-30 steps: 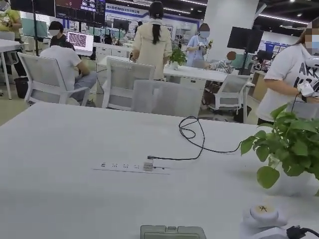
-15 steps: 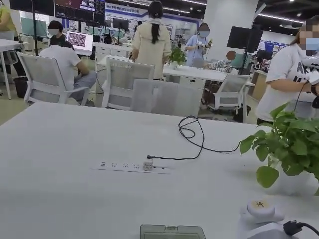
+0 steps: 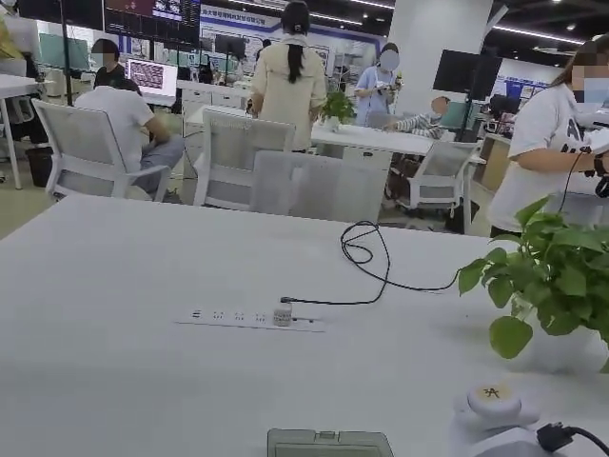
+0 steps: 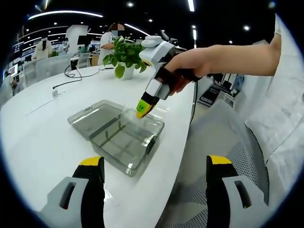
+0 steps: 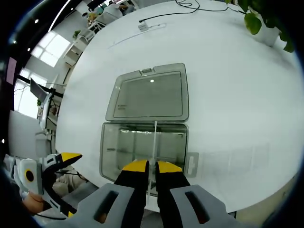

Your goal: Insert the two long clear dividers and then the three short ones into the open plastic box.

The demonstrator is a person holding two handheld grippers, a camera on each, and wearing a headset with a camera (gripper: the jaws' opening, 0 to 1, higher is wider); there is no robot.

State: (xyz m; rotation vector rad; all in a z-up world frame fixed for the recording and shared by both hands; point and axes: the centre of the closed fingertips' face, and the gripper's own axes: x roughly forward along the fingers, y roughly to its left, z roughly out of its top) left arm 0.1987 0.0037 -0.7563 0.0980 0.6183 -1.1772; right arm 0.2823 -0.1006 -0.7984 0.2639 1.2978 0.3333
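Observation:
The open plastic box (image 5: 111, 152) lies near the table's edge, with its lid (image 5: 149, 92) folded flat behind it. My right gripper (image 5: 152, 167) is shut on a thin clear divider (image 5: 155, 137) that stands edge-on over the middle of the box. In the left gripper view, a hand holds the right gripper (image 4: 142, 109) tilted down over the box (image 4: 126, 140). My left gripper (image 4: 155, 162) hangs open off the table's edge, short of the box, with nothing between its jaws. The lid's edge (image 3: 328, 443) and a gripper's white top (image 3: 493, 402) show low in the head view.
A potted plant (image 3: 547, 286) stands at the right of the white table (image 3: 143, 314). A flat power strip (image 3: 249, 318) with a black cable (image 3: 366, 257) lies mid-table. Chairs and several people are beyond the far edge. A mesh chair seat (image 4: 209, 142) sits beside the table.
The gripper's white top at the bottom right of the head view has shifted slightly up and to the left. The things on the table have not moved.

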